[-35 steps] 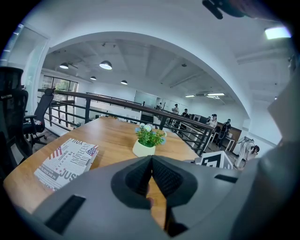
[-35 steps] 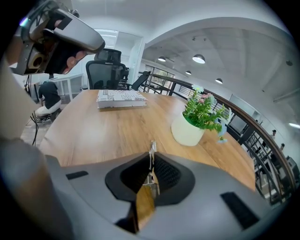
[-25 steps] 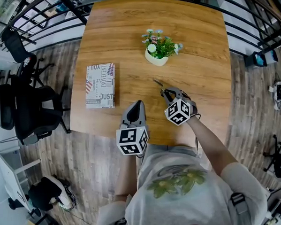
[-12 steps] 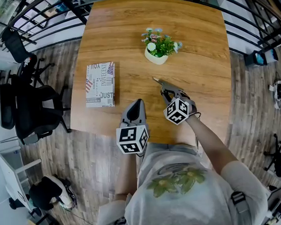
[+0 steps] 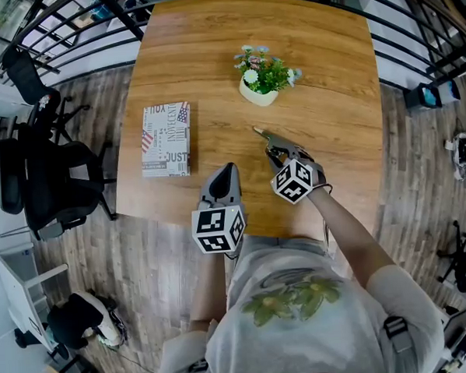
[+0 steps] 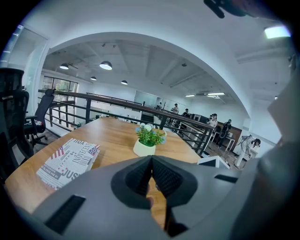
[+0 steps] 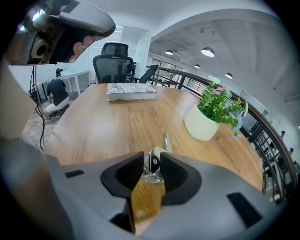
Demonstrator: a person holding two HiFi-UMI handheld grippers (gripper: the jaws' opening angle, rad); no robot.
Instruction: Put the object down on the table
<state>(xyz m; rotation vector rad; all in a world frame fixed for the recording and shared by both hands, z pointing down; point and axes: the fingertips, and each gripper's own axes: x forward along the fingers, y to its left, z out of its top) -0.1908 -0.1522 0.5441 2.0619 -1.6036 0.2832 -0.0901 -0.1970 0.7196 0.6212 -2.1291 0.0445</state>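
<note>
The small metal tool (image 7: 153,172) — shiny, hinged-looking, with a thin flat blade pointing away from you — sits between the jaws of your right gripper (image 7: 151,159), which are opening, and it appears to rest on the table (image 7: 117,122). It is slick and light, so it may cling to one ribbed pad and drag or flip if you withdraw too soon. The wood is smooth and varnished; a glossy white plant pot (image 7: 202,125) stands ahead to the right. Your left gripper (image 6: 151,161) is closed on nothing.
</note>
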